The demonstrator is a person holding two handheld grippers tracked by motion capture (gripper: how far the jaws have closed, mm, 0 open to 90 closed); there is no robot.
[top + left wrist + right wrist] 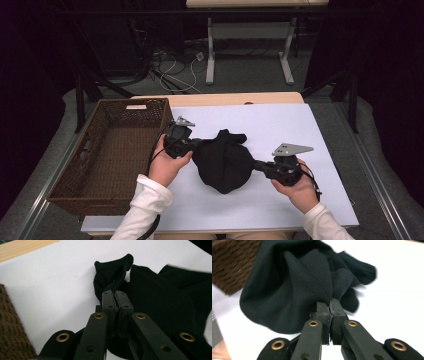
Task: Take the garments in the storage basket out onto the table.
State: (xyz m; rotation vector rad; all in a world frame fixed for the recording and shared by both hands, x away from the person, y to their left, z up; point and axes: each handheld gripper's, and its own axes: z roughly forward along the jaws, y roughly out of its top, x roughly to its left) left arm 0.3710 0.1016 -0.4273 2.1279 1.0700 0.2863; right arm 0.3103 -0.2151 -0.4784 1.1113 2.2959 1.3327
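High view: the black cloth is seen slung between left gripper and right gripper, beside the wicker basket; clamped jaws pinching fabric are seen close in both gripper views.

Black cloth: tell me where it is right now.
In the high view the black cloth hangs bunched over the middle of the white table cover, pinched between the left claw and the right claw, to the right of the wicker basket.
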